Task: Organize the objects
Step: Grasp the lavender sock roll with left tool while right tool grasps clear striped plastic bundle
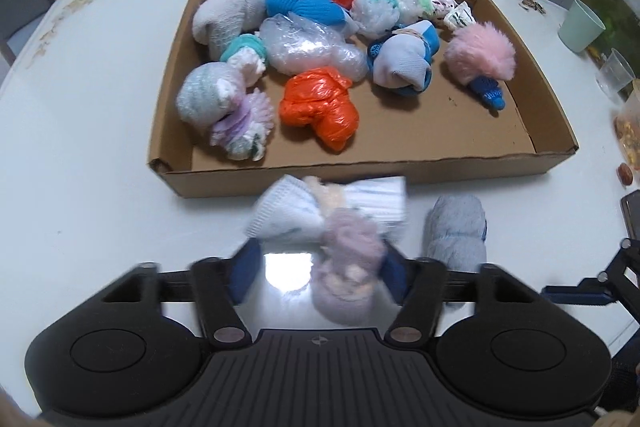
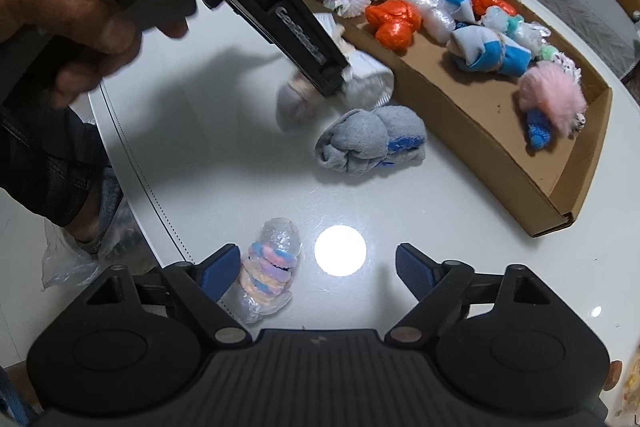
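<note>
My left tool (image 1: 320, 267) is closed on a rolled bundle of socks (image 1: 340, 227), white ribbed at the far end and pale lilac nearer the camera. The bundle sits between the fingers against the right-hand one, blurred, just in front of the near wall of the cardboard box (image 1: 360, 175). In the right wrist view the same bundle (image 2: 352, 83) hangs at the tip of the left tool (image 2: 336, 79), above the desk (image 2: 224, 155) and just beside the box (image 2: 480, 155).

My right tool (image 2: 316, 271) is wide open and holds nothing. A small plastic-wrapped roll of pastel hair ties or socks (image 2: 268, 267) lies on the desk just inside its left finger; I cannot tell if they touch. A grey sock roll with blue trim (image 2: 368, 141) lies on the desk between the held bundle and the right tool, near the box wall; it also shows in the left wrist view (image 1: 456, 231), right of the left tool.

Inside the box lie an orange bag bundle (image 1: 316, 107), a clear plastic bundle (image 1: 312, 47) and a pink fluffy one (image 1: 480, 53) among others.
</note>
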The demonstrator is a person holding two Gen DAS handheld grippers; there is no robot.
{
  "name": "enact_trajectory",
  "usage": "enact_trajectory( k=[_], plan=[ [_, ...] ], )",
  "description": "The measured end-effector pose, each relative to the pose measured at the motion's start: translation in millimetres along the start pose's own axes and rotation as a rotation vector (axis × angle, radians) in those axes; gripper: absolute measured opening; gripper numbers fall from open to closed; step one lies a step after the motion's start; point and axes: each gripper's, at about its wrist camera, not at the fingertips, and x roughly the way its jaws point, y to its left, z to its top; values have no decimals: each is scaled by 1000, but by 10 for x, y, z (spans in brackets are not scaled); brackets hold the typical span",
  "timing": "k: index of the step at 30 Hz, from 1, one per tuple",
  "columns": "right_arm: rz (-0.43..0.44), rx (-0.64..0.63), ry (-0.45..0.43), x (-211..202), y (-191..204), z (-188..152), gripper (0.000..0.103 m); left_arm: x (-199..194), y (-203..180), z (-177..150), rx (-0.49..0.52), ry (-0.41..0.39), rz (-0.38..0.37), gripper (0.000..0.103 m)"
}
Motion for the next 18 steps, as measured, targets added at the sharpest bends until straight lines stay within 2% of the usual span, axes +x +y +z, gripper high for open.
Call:
enact_trajectory(
  k=[6, 10, 11, 14, 18],
  plan=[
    [21, 34, 36, 48, -31, -15, 61, -94, 156, -144, 4, 41, -3, 59],
    [34, 72, 40, 48, -72, 4, 51, -84, 174, -244, 49, 73, 11, 59],
    [36, 78, 41, 50, -82, 6, 51, -75, 159, -260, 67, 75, 16, 59],
    [28, 96, 42, 54, -110, 14, 51, -63, 92, -254, 117, 54, 35, 76],
    [14, 118, 46, 63, -135, 14, 55, -76, -35, -212, 192, 18, 51, 82]
  ],
)
